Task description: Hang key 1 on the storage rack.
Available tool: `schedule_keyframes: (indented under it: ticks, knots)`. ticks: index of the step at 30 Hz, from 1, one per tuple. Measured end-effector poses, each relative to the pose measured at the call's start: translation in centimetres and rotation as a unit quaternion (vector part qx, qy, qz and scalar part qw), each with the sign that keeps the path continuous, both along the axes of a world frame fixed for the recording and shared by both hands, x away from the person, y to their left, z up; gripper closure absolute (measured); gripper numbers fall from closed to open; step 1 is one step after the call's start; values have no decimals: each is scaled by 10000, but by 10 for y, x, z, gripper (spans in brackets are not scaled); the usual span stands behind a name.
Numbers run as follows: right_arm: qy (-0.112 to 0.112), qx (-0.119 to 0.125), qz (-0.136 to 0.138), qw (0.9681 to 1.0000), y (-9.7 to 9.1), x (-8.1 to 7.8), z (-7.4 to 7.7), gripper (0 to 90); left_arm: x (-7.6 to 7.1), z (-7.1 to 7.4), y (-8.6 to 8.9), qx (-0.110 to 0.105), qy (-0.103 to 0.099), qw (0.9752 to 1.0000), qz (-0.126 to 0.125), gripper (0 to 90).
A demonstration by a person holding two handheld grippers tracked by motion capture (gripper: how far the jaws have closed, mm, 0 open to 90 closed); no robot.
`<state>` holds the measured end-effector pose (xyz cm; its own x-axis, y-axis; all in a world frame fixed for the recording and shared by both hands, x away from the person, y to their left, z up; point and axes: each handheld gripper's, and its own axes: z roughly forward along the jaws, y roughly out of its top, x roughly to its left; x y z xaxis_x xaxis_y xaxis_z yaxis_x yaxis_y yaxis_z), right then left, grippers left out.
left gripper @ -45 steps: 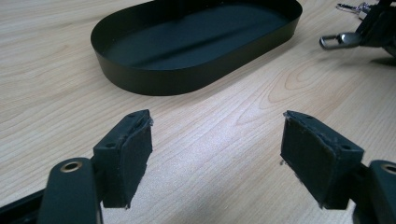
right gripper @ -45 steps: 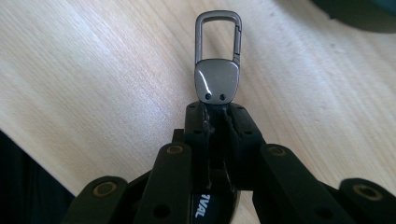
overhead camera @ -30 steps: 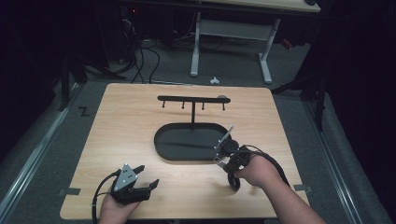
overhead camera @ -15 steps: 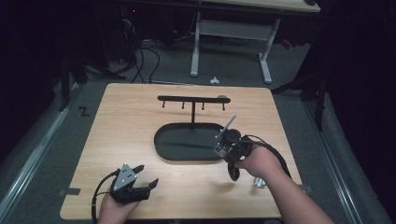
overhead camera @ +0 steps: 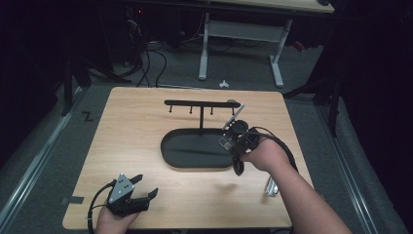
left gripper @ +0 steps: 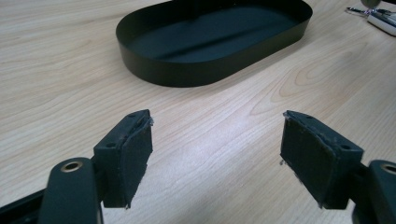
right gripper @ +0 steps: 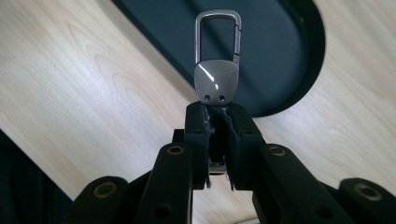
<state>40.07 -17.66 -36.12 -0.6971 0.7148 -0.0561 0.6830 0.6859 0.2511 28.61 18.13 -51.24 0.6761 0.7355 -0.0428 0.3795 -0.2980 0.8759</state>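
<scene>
Your right gripper [right gripper: 217, 112] has its fingers pinching a silver metal carabiner key clip [right gripper: 217, 56] by its flat lower end, with the snap-hook loop sticking out past the fingertips. In the high view, your right gripper [overhead camera: 238, 127] hangs over the right end of the black oval metal tray [overhead camera: 195, 151], and the clip [overhead camera: 234, 117] points up toward the right end of the black hook rack [overhead camera: 202, 103] whose post rises from that tray. The tray sits in the middle of the light wooden bench [overhead camera: 136, 122].

Your left gripper [overhead camera: 141, 187] is low at the near left edge of the bench, its fingers [left gripper: 128, 154] spread wide with bare wood between them, well apart from the tray [left gripper: 187, 74].

A small silver metal object [overhead camera: 272, 186] lies on the bench beside your right forearm.
</scene>
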Motion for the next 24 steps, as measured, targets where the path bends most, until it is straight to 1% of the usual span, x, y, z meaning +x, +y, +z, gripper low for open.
schedule_keyframes:
  ticks: [3,10,13,14,15,20,21,24]
  knots:
    - [-39,21,-5,10000,1,5,4,807,-2,-1,3,28,6,10000,34,254]
    - [-97,90,-46,9999,1,16,9,807,-5,-1,10,6,26,9999,117,254]
    - [-142,110,-80,9998,1,20,12,807,-5,-1,10,23,1,9999,136,254]
    - [-133,114,-145,9997,2,20,13,807,-5,0,10,39,26,9999,114,253]
    - [-189,118,-50,9997,1,22,15,808,-5,-1,9,34,4,9999,130,253]
    - [-282,205,-86,9994,5,27,22,807,-4,-1,8,47,-6,9999,108,253]
    - [-303,210,-49,9993,5,28,23,807,-4,-1,8,45,-5,9999,104,253]
    - [-344,220,-104,9991,7,31,27,807,-4,-1,7,46,1,9999,91,253]
